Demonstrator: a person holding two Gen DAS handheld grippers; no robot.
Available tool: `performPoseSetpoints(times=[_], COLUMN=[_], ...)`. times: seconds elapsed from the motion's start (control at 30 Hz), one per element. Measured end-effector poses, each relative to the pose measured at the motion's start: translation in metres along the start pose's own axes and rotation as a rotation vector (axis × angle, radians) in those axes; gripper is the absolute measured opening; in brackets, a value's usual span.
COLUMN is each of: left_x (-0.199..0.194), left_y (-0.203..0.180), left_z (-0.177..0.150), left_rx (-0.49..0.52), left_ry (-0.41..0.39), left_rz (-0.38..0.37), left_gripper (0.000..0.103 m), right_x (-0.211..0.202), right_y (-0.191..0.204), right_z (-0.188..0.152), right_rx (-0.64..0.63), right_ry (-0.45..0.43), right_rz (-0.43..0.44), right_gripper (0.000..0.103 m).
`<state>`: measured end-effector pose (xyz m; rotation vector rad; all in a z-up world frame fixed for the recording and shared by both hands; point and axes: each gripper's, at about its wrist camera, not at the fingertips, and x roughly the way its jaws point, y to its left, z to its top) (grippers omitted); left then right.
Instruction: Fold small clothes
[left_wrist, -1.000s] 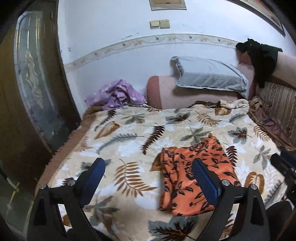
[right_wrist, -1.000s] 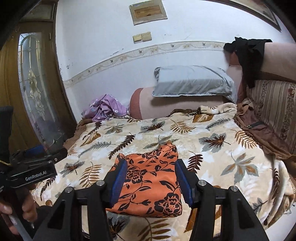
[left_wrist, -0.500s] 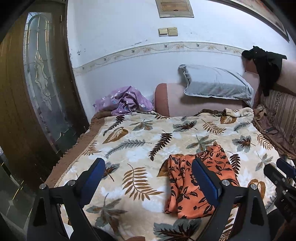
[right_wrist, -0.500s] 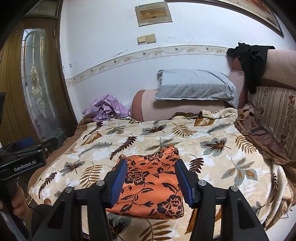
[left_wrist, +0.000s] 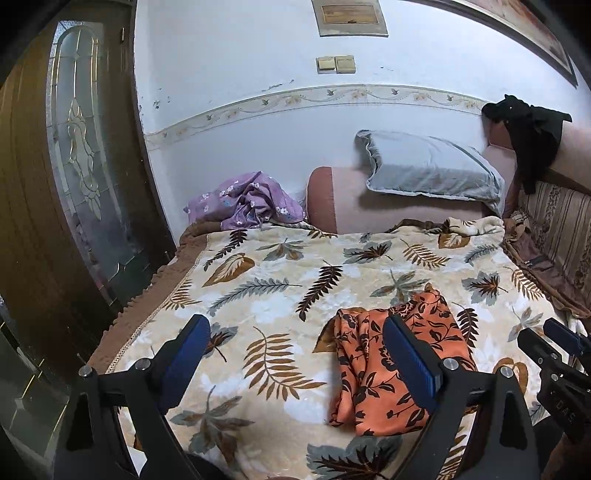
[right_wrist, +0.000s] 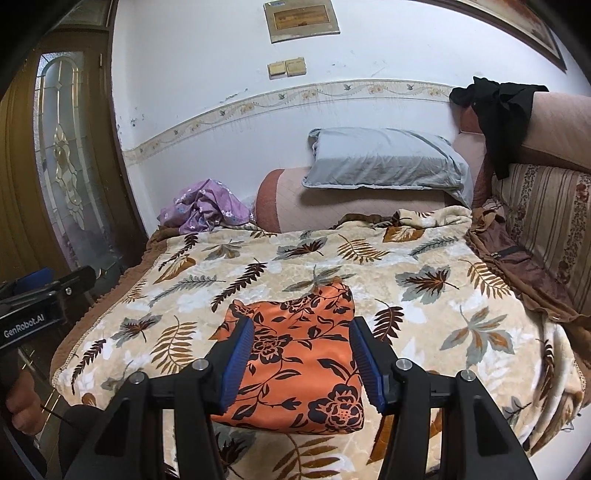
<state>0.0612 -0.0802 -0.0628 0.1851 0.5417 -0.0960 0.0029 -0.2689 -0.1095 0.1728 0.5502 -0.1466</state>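
My left gripper (left_wrist: 295, 354) hung above the near edge of the bed, jaws spread wide and holding nothing. My right gripper (right_wrist: 301, 358) was spread too, a little less wide, and empty, its blue pads (right_wrist: 240, 360) framing the orange floral garment (right_wrist: 295, 354) from above, apart from the cloth as far as I could tell.

The garment lay folded into a rough rectangle on the leaf-print blanket (right_wrist: 424, 295), near the front edge of the bed, about midway across. From the left wrist view the same orange garment (left_wrist: 373, 365) sat to the right of centre, partly behind my right-hand finger, its left side bunched and rumpled rather than flat. At the far right of that view the tip of my right gripper poked in just past the garment.

Further back, a crumpled purple cloth (left_wrist: 243, 201) lay at the far left corner of the bed against the wall. A grey pillow (right_wrist: 384, 160) rested on top of the pink bolster (right_wrist: 332, 206) at the head of the bed. A black garment (right_wrist: 498, 110) was draped over the pink backrest on the right. A wooden door with a glass panel (left_wrist: 85, 177) stood on the left.
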Motion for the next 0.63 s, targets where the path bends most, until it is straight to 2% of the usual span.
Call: performPoseSetpoints(times=[0.33, 0.63], left_x=[0.009, 0.022], left_y=[0.006, 0.005], left_z=[-0.001, -0.002], left_rx=[-0.011, -0.014], left_ry=[0.021, 0.047], left_rz=[-0.004, -0.031], left_gripper=[0.095, 0.095], right_x=[0.012, 0.032], right_y=[0.019, 0.011], right_z=[0.01, 0.013], right_rx=[-0.072, -0.065], right_ry=[-0.003, 0.025], right_rz=[-0.003, 0.004], right_gripper=[0.057, 0.057])
